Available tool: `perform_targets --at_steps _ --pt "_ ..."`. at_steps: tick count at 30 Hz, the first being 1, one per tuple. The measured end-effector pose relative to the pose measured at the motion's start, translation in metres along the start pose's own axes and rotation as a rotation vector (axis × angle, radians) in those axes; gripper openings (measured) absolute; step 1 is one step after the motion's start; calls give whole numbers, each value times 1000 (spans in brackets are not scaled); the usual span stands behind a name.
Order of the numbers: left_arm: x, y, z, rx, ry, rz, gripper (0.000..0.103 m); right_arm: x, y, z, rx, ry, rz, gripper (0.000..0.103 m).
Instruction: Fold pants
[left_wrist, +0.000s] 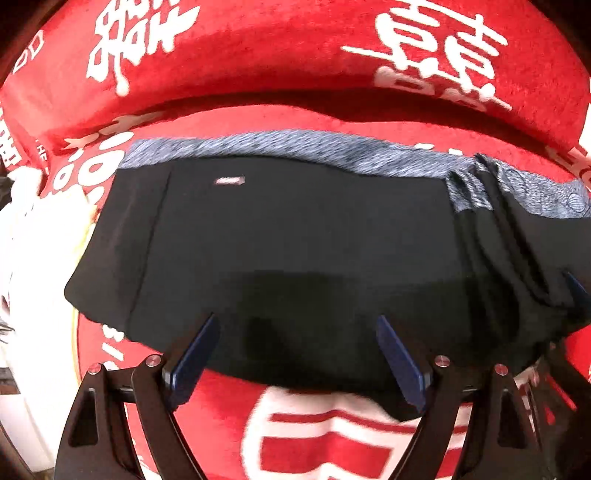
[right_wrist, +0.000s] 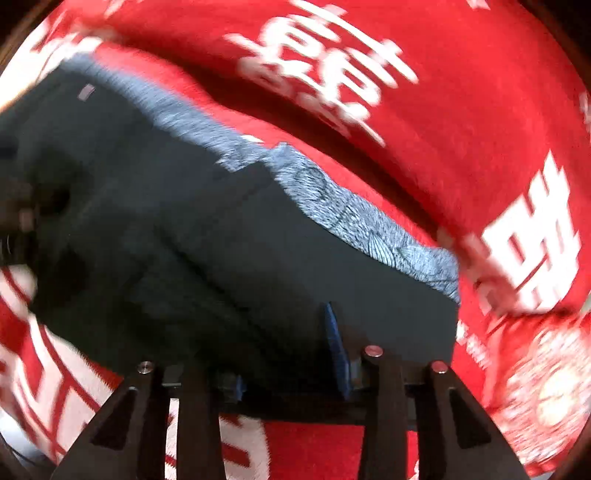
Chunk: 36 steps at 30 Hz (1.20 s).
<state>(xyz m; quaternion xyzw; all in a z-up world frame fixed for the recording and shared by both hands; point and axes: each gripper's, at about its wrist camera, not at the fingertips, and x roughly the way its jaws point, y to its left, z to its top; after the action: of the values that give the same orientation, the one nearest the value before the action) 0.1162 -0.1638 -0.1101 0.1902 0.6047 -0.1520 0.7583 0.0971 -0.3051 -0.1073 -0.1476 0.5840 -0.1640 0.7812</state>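
Black pants (left_wrist: 288, 243) with a blue-grey patterned waistband (left_wrist: 295, 151) lie folded on a red blanket (left_wrist: 295, 55) with white characters. My left gripper (left_wrist: 297, 325) is open, its blue fingers (left_wrist: 195, 354) spread just above the near edge of the pants, holding nothing. The pants also show in the right wrist view (right_wrist: 229, 251), blurred. My right gripper (right_wrist: 284, 350) is over their near right edge. One blue finger (right_wrist: 336, 347) stands on the cloth and the other is mostly hidden by fabric lying between the jaws.
The red blanket (right_wrist: 461, 110) covers the seat and the raised back behind the pants. White cloth (left_wrist: 40, 236) lies at the left edge. The other gripper's dark frame (left_wrist: 561, 387) shows at the right edge of the left view.
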Motion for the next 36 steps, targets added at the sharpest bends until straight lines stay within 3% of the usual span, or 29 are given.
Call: perform_targets --at_steps 4,6,8,13,16,19,21,22,23,26,29,33,34,36 --pt "-2 5 2 1 3 -78 88 -29 -46 -23 211 -24 260 51" --pt "-9 -10 12 15 -7 -143 88 -28 -95 -41 470 -31 498 52" --pt "-19 -28 23 31 -12 -217 88 -25 -114 -64 718 -9 659 52" --pt "-28 -62 38 45 9 -357 88 23 -150 -119 1172 95 919 52" --pt "-13 -73 42 30 78 -388 87 38 -152 -139 1315 73 1016 52" --pt "7 -81 42 -11 143 -417 87 53 -156 -137 1370 34 1090 53" --pt "12 -90 44 -33 154 -434 87 65 -153 -140 1419 35 1149 45" --pt "11 -94 45 -27 141 -424 87 72 -154 -140 1440 44 1155 22" --pt "6 -100 47 -5 113 -397 85 75 -153 -140 1443 72 1143 11" --pt "-17 -112 45 69 46 -369 81 67 -159 -138 1421 50 1153 6" --pt "-28 -113 35 150 -13 -304 81 53 -155 -126 1302 48 1144 3" --pt "-1 -107 16 173 83 -238 81 57 -125 -114 1104 203 1034 4" --pt "-2 -104 13 161 92 -231 81 55 -122 -113 1075 211 1042 6" --pt "-14 -98 11 159 36 -193 81 41 -126 -110 1020 176 1050 7"
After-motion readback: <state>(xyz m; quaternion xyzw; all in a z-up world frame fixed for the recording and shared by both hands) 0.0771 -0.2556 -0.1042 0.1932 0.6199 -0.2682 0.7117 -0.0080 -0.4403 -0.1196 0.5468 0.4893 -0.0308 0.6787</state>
